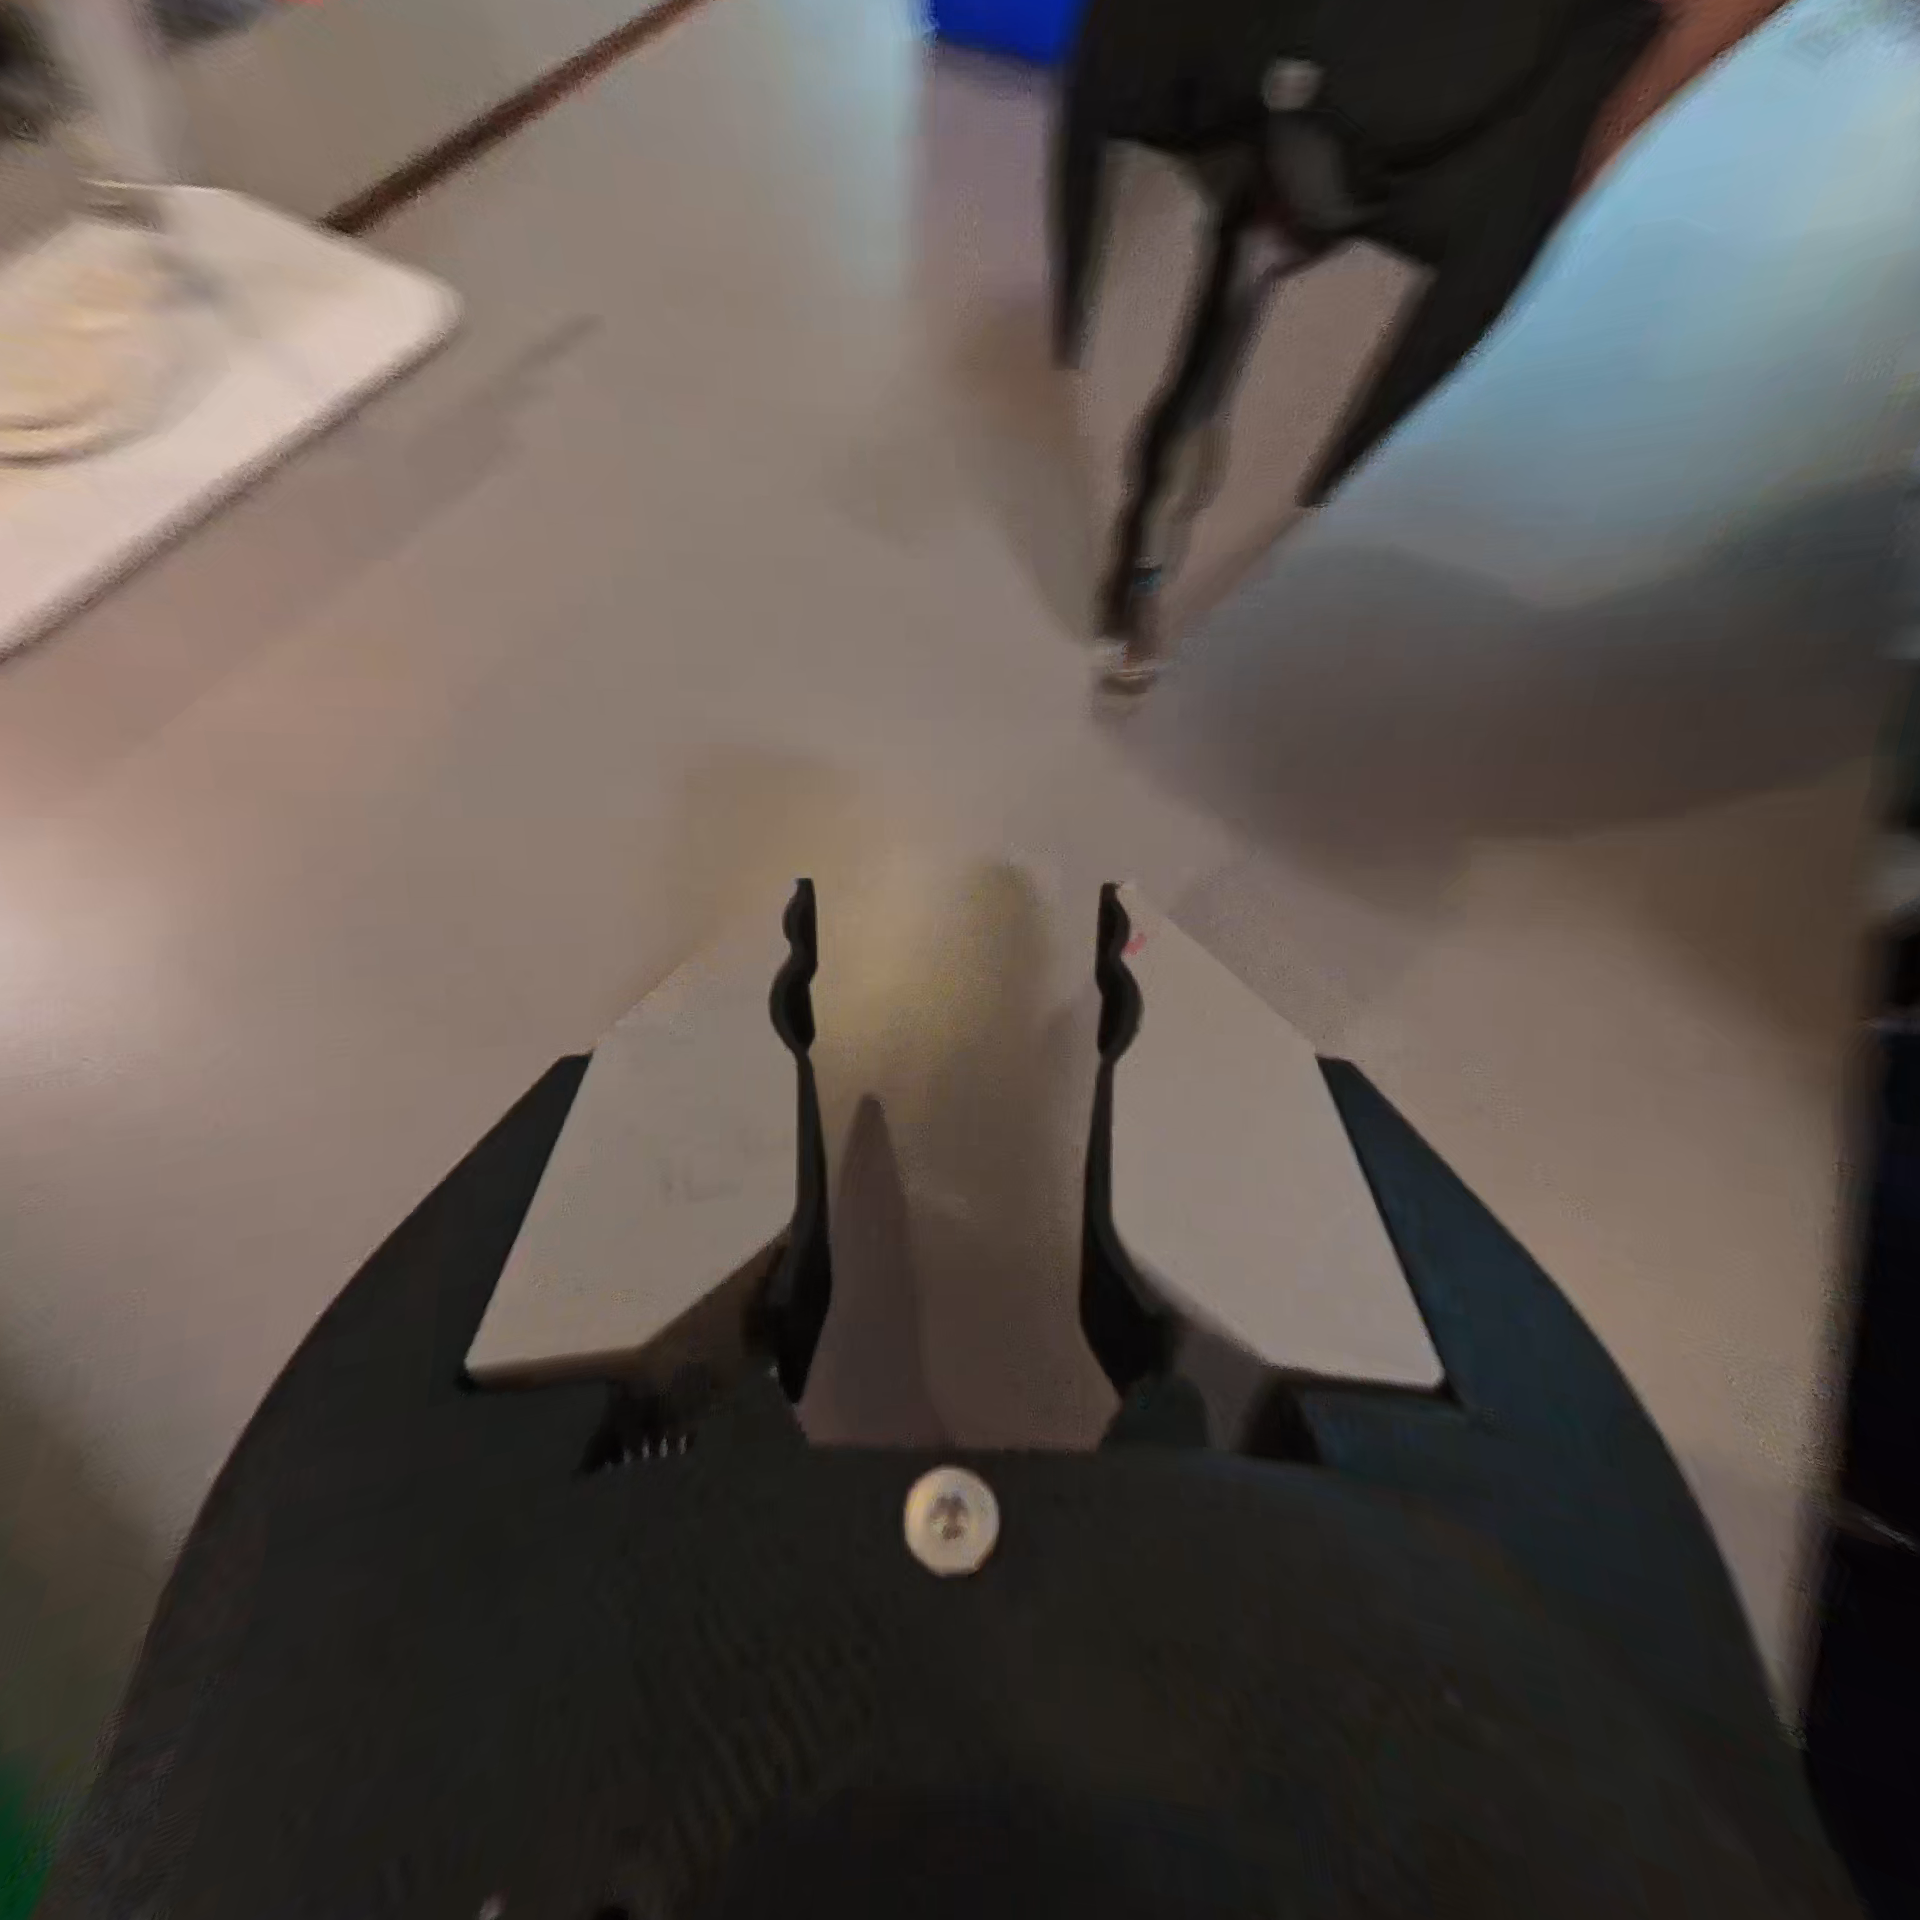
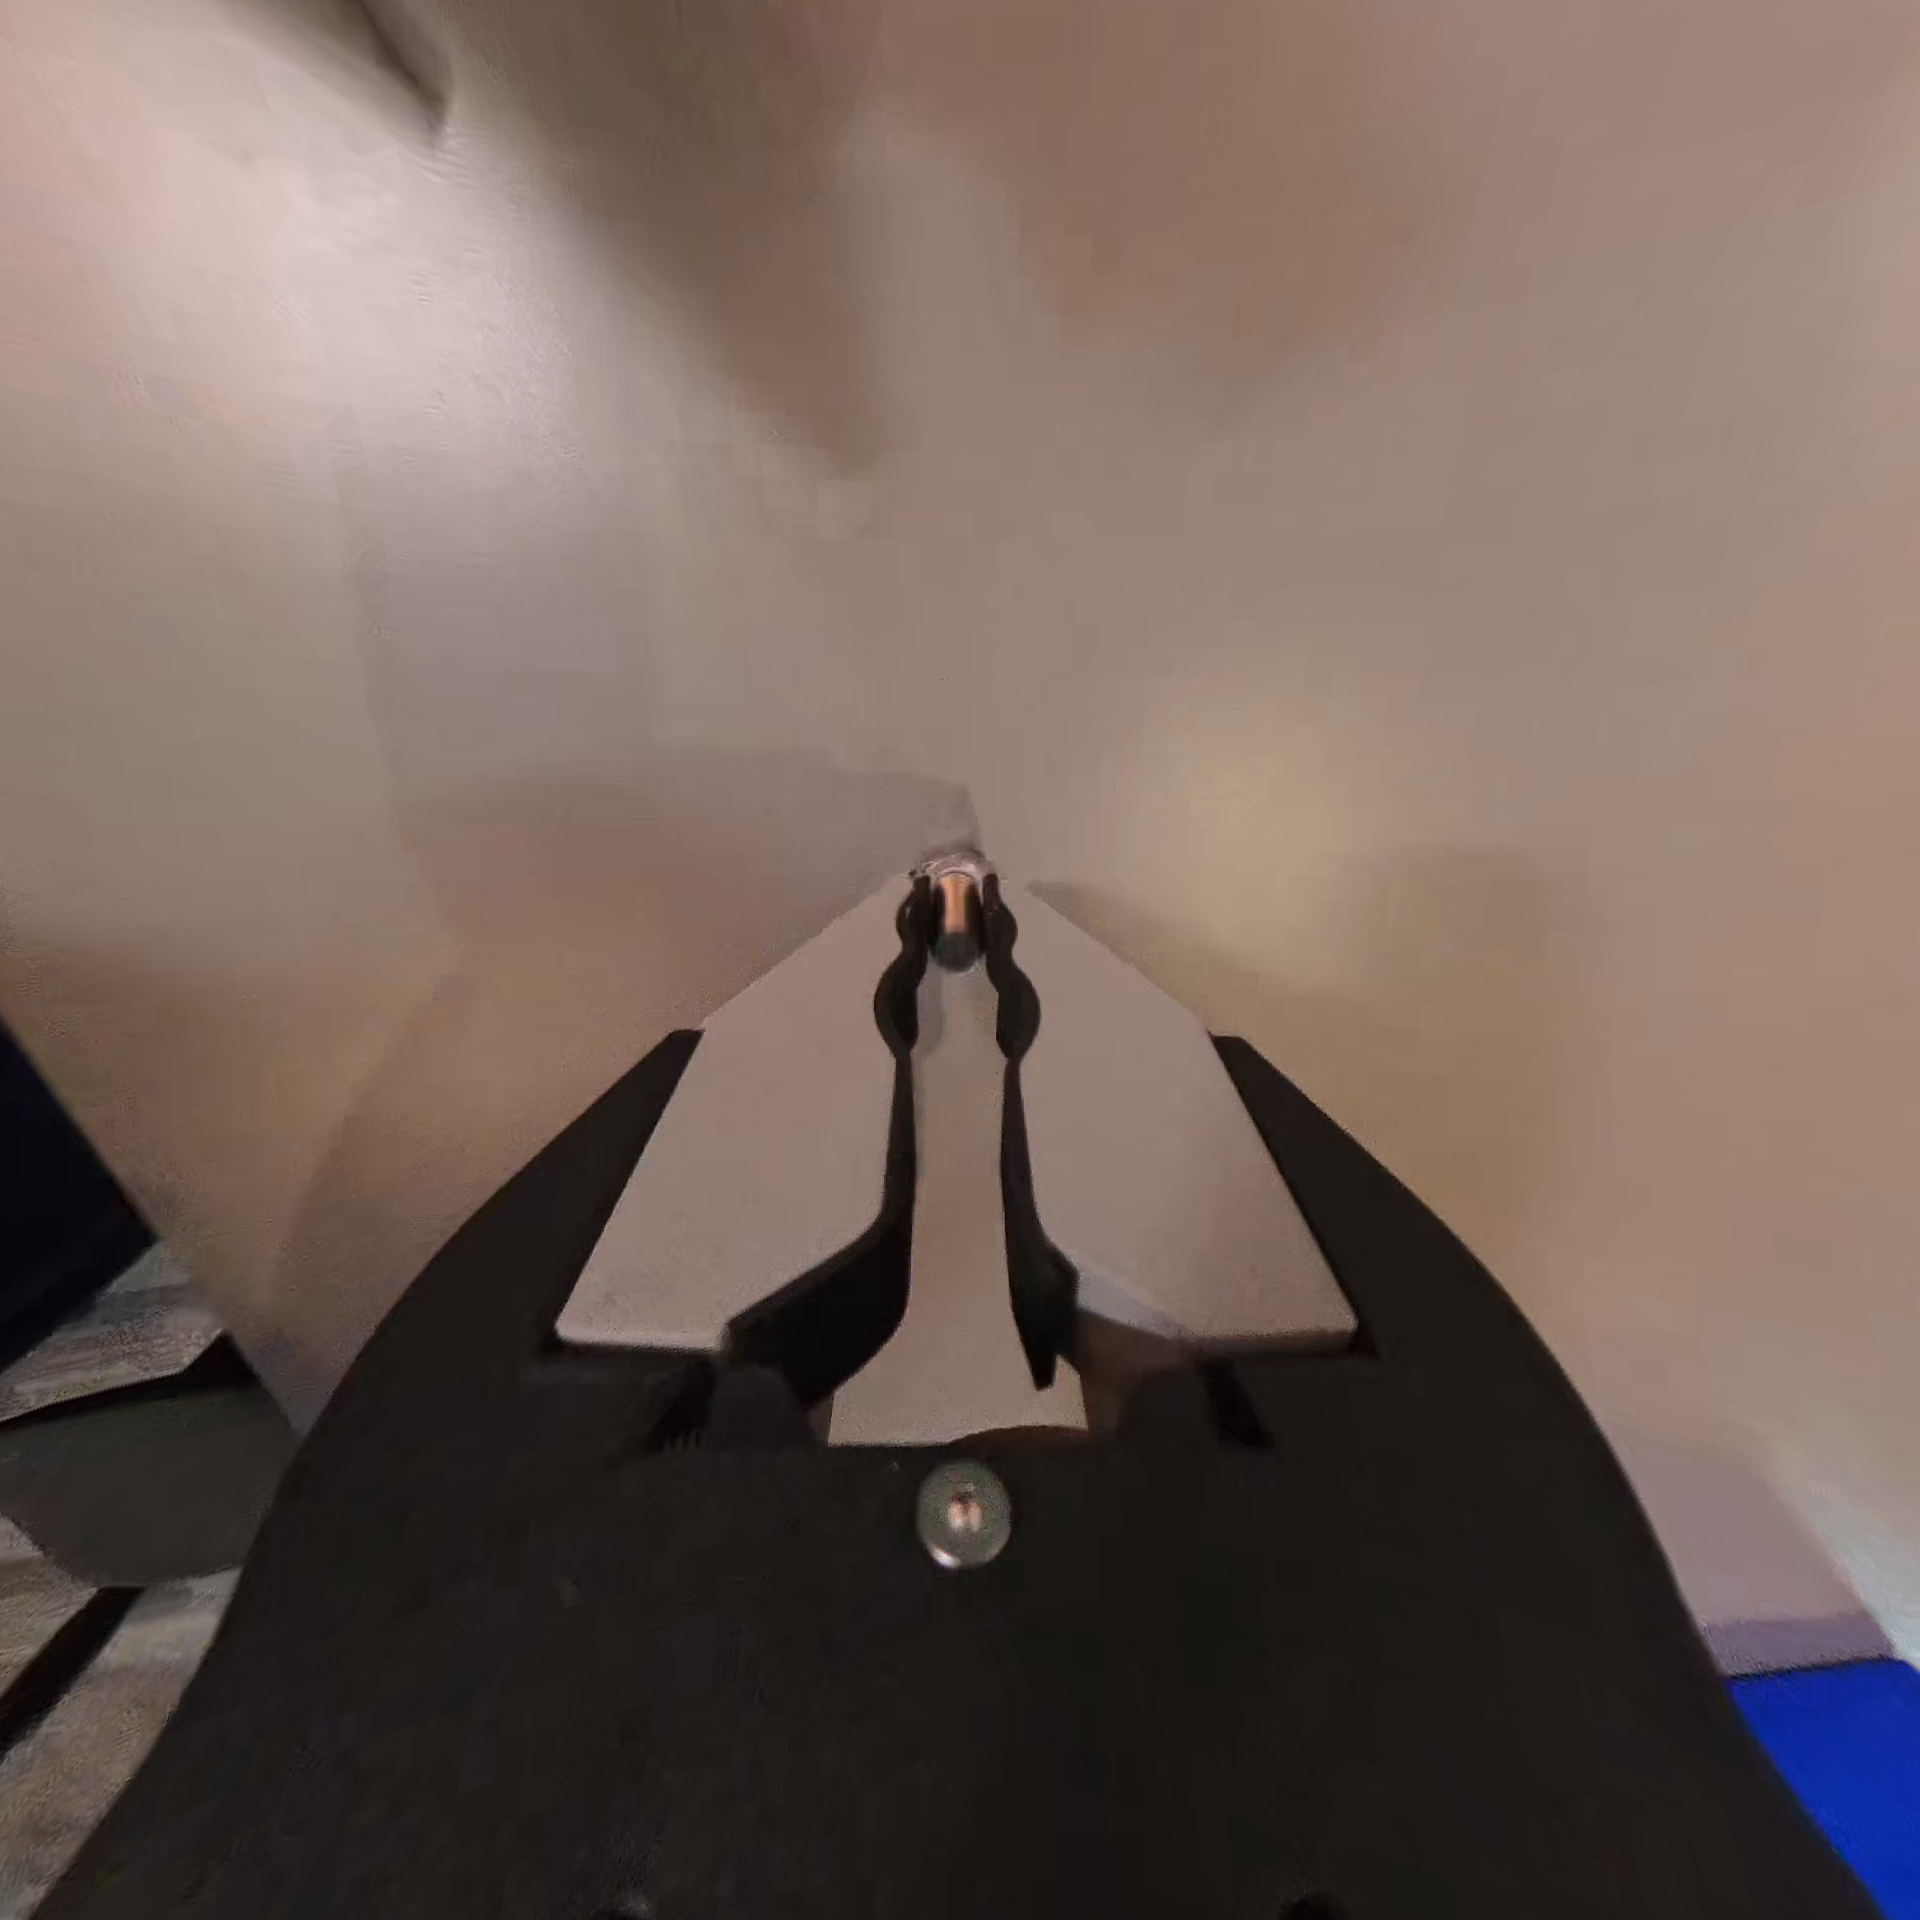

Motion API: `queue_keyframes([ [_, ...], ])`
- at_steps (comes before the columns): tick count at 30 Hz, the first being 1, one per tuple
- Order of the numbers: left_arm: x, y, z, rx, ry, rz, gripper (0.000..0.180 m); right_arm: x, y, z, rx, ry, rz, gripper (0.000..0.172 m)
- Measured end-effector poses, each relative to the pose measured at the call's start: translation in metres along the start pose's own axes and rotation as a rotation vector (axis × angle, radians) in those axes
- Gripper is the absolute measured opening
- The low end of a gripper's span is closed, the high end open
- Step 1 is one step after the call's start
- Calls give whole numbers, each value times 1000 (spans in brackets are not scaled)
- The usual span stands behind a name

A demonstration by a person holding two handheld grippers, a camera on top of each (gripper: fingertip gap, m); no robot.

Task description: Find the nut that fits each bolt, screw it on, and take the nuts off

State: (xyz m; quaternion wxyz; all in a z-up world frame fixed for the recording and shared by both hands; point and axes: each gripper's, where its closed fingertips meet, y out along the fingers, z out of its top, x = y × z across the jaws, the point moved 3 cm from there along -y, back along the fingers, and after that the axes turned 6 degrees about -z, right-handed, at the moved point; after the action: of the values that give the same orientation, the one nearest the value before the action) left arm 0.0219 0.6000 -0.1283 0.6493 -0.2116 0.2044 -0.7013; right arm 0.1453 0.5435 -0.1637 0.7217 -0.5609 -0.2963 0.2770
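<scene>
The pale beige tabletop [image 1: 623, 727] was a smear of motion blur, and there was your silver bolt [image 2: 954, 920], clamped between the black pads [image 2: 902, 971] of your right gripper [image 2: 956, 914] just over the surface, shank pointing back at the camera. Your left gripper [image 1: 956, 935] hung with its fingers spread wide and nothing between them, the right one standing ahead and to its right, while a white tray [image 1: 208, 416] with a clear dish sat far left.
</scene>
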Motion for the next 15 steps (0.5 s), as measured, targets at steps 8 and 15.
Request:
queue_keyframes([
  [8, -55, -27, -18, -36, 45, 398, 54, 6, 12, 17, 75, 83, -45, 8],
  [15, -51, -26, -25, -50, 32, 392, 60, 10, 0, 23, 158, 172, -236, 60],
])
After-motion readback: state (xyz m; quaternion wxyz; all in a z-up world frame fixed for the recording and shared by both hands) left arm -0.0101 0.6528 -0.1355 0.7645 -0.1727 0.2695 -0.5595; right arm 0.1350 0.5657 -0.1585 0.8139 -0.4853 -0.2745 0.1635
